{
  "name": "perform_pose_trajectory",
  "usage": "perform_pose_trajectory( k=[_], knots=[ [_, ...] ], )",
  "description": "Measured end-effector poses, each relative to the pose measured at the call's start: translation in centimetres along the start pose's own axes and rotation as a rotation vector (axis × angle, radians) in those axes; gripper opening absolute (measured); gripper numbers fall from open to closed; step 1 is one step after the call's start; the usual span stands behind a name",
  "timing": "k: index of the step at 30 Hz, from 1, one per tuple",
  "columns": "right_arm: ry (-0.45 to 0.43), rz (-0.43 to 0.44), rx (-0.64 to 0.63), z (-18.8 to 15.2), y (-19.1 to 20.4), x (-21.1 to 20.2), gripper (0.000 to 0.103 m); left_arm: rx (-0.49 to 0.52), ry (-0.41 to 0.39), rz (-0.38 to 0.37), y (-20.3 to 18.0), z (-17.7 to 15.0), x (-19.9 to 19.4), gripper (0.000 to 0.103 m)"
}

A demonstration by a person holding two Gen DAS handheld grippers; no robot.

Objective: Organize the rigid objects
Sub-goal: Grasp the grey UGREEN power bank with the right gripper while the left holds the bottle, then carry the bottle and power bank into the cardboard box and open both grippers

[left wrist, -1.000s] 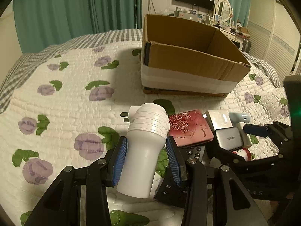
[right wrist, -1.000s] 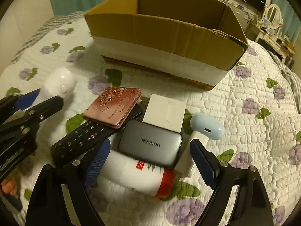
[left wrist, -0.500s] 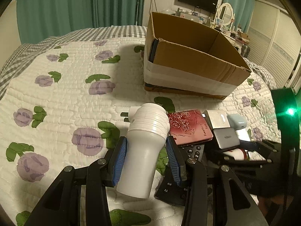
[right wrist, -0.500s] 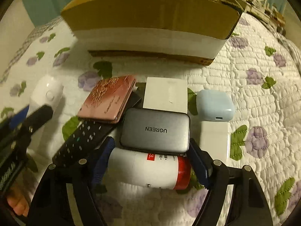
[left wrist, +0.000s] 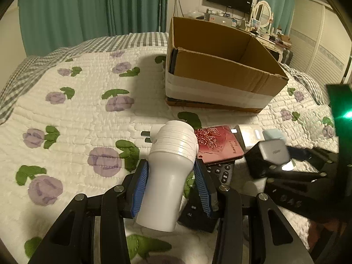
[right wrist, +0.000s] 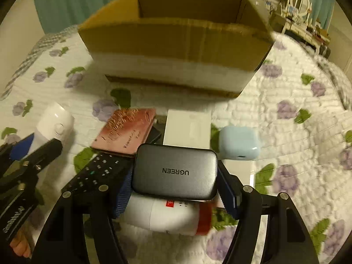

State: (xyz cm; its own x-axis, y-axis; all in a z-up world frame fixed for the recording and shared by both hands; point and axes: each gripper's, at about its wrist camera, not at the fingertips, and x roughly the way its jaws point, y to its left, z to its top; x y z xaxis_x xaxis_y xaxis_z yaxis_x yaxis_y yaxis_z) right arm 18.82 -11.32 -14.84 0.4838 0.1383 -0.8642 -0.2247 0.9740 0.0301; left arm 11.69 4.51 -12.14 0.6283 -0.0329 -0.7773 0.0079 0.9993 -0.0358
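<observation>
My left gripper (left wrist: 171,186) is shut on a white plastic device (left wrist: 169,171) with a ribbed round head and holds it above the quilt; it also shows in the right wrist view (right wrist: 54,123). My right gripper (right wrist: 173,189) is shut on a grey UGREEN charger (right wrist: 175,171), lifted just over a white bottle with a red cap (right wrist: 167,214). The charger shows in the left wrist view (left wrist: 274,153). An open cardboard box (right wrist: 176,50) stands on the bed beyond the pile and also shows in the left wrist view (left wrist: 220,66).
On the quilt lie a red rose-patterned wallet (right wrist: 125,135), a black remote (right wrist: 99,173), a white flat box (right wrist: 187,129), a pale blue earbud case (right wrist: 238,143) and a white plug (left wrist: 151,133). A dresser with a mirror (left wrist: 261,17) stands behind the bed.
My right gripper closed on the grey charger and raised it off the white bottle. My left gripper kept its hold on the white device and barely moved.
</observation>
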Motion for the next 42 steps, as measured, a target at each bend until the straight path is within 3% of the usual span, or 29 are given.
perform_pose_trajectory(
  k=[6, 8, 13, 21, 30, 34, 42],
  knots=[
    [-0.102, 0.001, -0.006, 0.5, -0.7, -5.4, 0.068, -0.004, -0.051, 0.011, -1.2, 1.3, -3.3, 0.043],
    [-0.142, 0.007, -0.008, -0.2, -2.8, -8.3, 0.068, 0.008, -0.094, 0.01, -1.9, 2.4, -4.9, 0.043],
    [-0.226, 0.007, -0.03, 0.7, -3.6, -12.6, 0.068, -0.003, -0.156, -0.027, -2.5, 5.6, -7.2, 0.043],
    [-0.345, 0.039, -0.089, 6.2, -4.6, -15.9, 0.068, 0.011, -0.211, -0.054, -3.1, 13.4, -6.7, 0.043],
    [-0.432, 0.064, -0.11, 15.4, -5.1, -12.7, 0.068, 0.055, -0.191, -0.035, -3.8, 20.8, 0.8, 0.043],
    [-0.451, 0.061, -0.101, 18.2, -5.9, -9.6, 0.068, 0.098, -0.147, 0.004, -4.7, 21.3, 4.8, 0.043],
    [-0.359, 0.081, -0.067, 18.4, -8.5, -3.8, 0.068, 0.093, -0.107, 0.007, -5.8, 19.9, 8.7, 0.047]
  ],
)
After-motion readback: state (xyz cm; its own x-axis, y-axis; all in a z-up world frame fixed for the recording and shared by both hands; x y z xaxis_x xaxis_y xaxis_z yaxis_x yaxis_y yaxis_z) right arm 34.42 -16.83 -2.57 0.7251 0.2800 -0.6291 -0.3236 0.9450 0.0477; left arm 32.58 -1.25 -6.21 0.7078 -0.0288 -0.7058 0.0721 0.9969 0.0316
